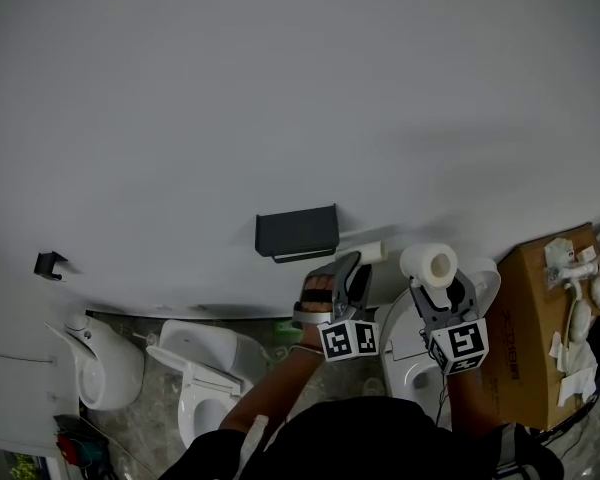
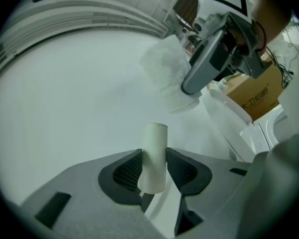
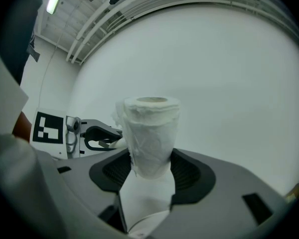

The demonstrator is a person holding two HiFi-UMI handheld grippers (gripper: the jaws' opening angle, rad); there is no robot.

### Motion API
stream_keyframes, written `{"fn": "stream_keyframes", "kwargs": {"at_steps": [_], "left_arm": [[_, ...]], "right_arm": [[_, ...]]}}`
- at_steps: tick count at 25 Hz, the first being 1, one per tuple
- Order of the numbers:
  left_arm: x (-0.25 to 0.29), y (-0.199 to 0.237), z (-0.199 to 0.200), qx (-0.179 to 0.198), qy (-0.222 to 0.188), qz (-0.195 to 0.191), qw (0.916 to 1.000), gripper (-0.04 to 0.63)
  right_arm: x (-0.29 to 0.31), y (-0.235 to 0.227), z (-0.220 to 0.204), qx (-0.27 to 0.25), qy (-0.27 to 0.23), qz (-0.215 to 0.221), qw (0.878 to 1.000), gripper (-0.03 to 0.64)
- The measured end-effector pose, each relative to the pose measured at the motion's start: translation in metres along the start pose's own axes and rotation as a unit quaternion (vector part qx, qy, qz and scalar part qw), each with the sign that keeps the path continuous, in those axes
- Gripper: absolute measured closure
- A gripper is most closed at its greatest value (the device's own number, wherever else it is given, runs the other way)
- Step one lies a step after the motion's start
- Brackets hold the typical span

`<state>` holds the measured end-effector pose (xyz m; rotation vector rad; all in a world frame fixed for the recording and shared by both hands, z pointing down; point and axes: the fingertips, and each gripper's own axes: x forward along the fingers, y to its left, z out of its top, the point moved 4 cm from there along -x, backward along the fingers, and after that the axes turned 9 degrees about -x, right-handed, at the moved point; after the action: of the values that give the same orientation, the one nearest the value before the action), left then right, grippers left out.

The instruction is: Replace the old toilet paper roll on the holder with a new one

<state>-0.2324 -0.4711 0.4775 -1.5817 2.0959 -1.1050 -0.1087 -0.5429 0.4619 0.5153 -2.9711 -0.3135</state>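
cardboard old tube is clamped in your left gripper, just right of the dark holder at centre, so the holder seems free; your right gripper squeezes the new roll for mounting.

The dark grey box-shaped toilet paper holder with a flat top is fixed on the white wall, at the middle of the head view. The old roll, a pale bare cardboard tube, is off the holder, just to its right and slightly lower. It is pinched across its lower part between the fingers of the left gripper and leans a little to the right. The new white toilet paper roll, full and with a loose, crinkled outer wrap, sits further right. The right gripper clamps its lower part, and its hollow core faces the camera in the head view.
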Motion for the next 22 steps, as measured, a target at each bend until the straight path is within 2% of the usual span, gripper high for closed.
{"fn": "stream_keyframes", "kwargs": {"at_steps": [5, 9, 11, 15, 22], "left_arm": [[-0.026, 0.021, 0.014, -0.069, -0.055, 0.019, 0.996, 0.442], [-0.044, 0.041, 0.015, -0.164, -0.087, 0.02, 0.9825, 0.442], [-0.053, 0.055, 0.009, -0.225, -0.103, 0.018, 0.9687, 0.442], [-0.07, 0.08, -0.003, -0.323, -0.152, 0.033, 0.9337, 0.445], [-0.098, 0.098, -0.042, -0.434, -0.16, 0.036, 0.8859, 0.443]], "right_arm": [[0.007, 0.007, 0.003, 0.0, -0.002, 0.005, 1.0, 0.377], [0.014, 0.017, 0.008, -0.003, -0.006, 0.019, 1.0, 0.377], [0.018, 0.025, 0.01, -0.006, -0.007, 0.025, 1.0, 0.377], [0.025, 0.038, 0.015, -0.006, -0.009, 0.041, 0.999, 0.377], [0.033, 0.06, 0.026, 0.008, -0.022, 0.068, 0.997, 0.377]]}}
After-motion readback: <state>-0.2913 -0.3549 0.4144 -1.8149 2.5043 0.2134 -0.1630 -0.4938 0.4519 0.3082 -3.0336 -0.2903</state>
